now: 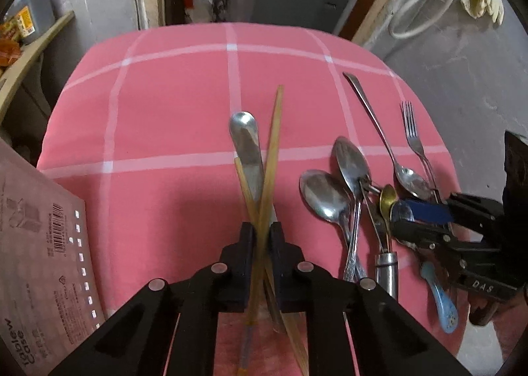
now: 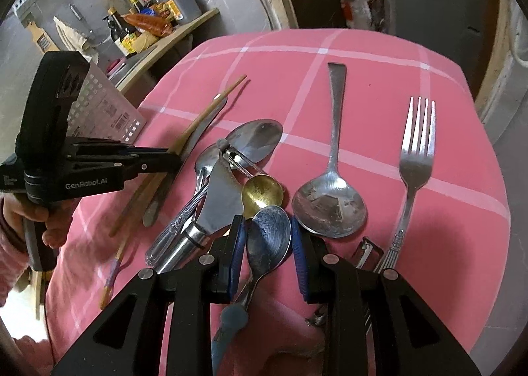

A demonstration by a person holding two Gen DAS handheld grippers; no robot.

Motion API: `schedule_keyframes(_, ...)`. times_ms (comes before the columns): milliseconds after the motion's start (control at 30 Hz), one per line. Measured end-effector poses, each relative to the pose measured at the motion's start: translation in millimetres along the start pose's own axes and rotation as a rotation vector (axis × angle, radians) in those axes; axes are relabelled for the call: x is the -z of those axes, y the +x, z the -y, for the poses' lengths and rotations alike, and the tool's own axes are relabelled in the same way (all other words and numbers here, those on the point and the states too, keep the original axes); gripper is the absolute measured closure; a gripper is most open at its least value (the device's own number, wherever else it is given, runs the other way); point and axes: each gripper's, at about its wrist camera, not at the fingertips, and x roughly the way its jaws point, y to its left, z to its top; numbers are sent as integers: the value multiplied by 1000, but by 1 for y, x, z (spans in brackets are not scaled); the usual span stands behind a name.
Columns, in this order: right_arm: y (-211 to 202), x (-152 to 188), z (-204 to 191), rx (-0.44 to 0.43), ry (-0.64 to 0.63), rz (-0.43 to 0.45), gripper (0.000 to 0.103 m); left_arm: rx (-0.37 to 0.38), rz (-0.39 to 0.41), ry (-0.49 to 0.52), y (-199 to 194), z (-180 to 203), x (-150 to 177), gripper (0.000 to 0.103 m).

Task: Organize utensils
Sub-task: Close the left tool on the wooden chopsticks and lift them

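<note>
The chopsticks (image 1: 275, 158) are cut off at the six o'clock edge behind the left gripper (image 1: 262, 237). The blue-handled spoon (image 2: 269, 240) is partly hidden toward six o'clock.

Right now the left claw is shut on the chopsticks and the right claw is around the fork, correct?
Not quite. The right claw is around the blue-handled spoon, as the right wrist view shows; the fork lies untouched. The left claw is indeed shut on the chopsticks.
</note>
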Motion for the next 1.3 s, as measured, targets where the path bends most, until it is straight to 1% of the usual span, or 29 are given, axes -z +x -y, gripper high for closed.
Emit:
schedule_keyframes(67,2,-1,-2,1,-8,-12,78,15,-27,-16,1,-2,-5,93)
schedule_keyframes(100,2,-1,-3,6,-7,-16,80,31,-41,-35,2,-4,-8,93)
schedule_keyframes(200,2,-1,-5,31,13,-24,85,74,-54,-89,3,-9,-4,94)
schedule_keyframes(233,3,-2,-6,30,27,-25,86,81,-54,-98,3,-10,-2,95)
schedule_keyframes(300,3,2,-3,12,60,-24,86,102,-60,-123,3,-13,1,95)
schedule_keyframes(433,5,7,10,-55,131,-19,86,147,-95,-183,4,-20,11,95)
schedule_keyframes(533,8,9,14,-87,159,-19,86,168,-119,-199,8,-23,7,95)
schedule_keyframes(567,10,9,14,-89,162,-21,88,176,-130,-206,9,-24,6,95)
schedule_keyframes(600,12,9,14,-84,164,-23,93,186,-142,-214,11,-25,5,95)
schedule_keyframes(633,14,9,14,-80,167,-24,95,189,-145,-217,12,-21,6,95)
schedule_keyframes(767,18,10,18,-115,217,-19,98,189,-159,-222,15,-19,5,96)
schedule_keyframes(900,14,14,20,-139,268,2,101,163,-149,-215,14,-13,4,96)
schedule_keyframes(1033,2,26,9,-129,285,40,101,199,-120,-229,10,-11,18,96)
schedule_keyframes(1133,-11,36,3,-111,284,81,101,212,-79,-230,3,-5,29,96)
schedule_keyframes(1233,-27,44,-6,-88,287,133,101,197,-48,-218,-4,4,36,96)
schedule_keyframes(1300,-37,47,-14,-65,288,171,101,198,-10,-195,-15,12,40,96)
